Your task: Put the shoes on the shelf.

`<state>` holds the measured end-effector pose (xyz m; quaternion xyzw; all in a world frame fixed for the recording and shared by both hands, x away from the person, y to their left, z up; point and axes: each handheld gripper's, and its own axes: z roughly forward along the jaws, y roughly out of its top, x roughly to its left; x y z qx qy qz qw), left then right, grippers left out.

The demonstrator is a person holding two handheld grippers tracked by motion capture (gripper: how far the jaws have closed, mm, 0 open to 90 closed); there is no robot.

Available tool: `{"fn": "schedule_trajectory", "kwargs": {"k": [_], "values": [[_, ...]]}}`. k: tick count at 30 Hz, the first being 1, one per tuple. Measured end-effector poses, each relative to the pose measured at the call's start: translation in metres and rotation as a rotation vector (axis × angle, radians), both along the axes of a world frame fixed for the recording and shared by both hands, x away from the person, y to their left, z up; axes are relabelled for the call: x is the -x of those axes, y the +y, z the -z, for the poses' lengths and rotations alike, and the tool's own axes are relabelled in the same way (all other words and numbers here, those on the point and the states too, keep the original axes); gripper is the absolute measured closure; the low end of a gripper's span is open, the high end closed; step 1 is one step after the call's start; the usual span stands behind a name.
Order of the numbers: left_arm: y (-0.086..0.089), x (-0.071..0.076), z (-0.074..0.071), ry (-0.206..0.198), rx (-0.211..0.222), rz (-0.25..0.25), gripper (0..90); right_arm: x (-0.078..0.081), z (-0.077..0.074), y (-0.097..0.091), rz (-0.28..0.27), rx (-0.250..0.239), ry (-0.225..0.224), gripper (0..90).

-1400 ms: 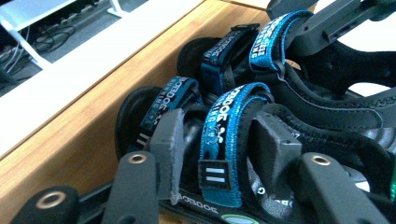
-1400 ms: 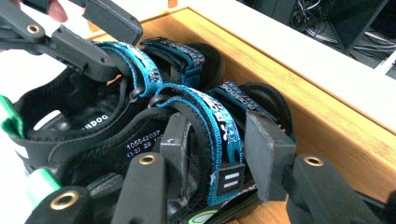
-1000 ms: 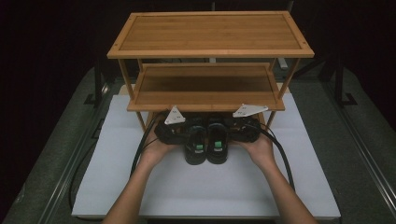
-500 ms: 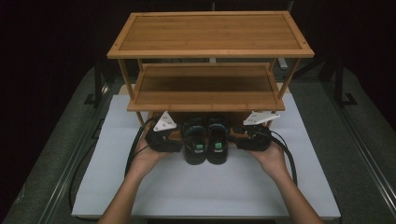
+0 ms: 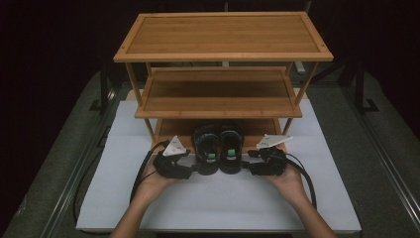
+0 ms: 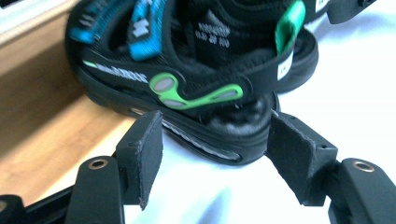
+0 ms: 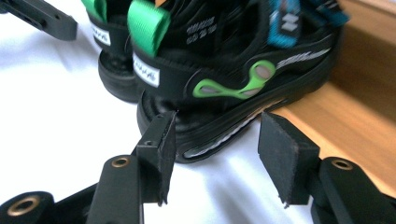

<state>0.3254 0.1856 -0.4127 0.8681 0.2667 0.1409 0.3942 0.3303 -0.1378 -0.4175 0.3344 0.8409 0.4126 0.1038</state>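
Nearest, the person's hands come in low over the white table (image 5: pixel 218 203), one at each side of a pair of sandals. The left tool (image 5: pixel 190 171) sits just beside the left sandal (image 5: pixel 206 147), its jaws parted and clear of the sole; they have just been opening, so the shoe looks released. The right tool (image 5: pixel 250 166) mirrors it beside the right sandal (image 5: pixel 231 148), also freshly spread, nothing clamped. The sandals stand side by side, heels toward the person and on the table, toes on the lowest board of the rack (image 5: pixel 220 101), probably being tucked onto that tier. Both upper shelves stand bare.
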Motion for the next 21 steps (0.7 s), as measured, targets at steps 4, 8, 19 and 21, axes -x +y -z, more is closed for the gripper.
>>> {"fn": "schedule_trajectory", "kwargs": {"k": [4,8,19,21], "values": [[-0.004,0.003,0.01,0.023,-0.01,-0.003,32.8,0.003,0.011,0.007,-0.005,0.018,0.018,41.0],[-0.008,0.005,0.017,0.025,-0.024,0.001,28.5,0.005,0.019,0.014,-0.011,0.049,0.032,37.3],[-0.019,0.004,0.028,0.005,-0.08,-0.017,23.4,0.004,0.026,0.022,-0.008,0.066,0.047,30.6],[-0.019,0.002,0.029,0.007,-0.077,-0.019,23.5,0.004,0.026,0.023,-0.01,0.064,0.048,30.5]]}}
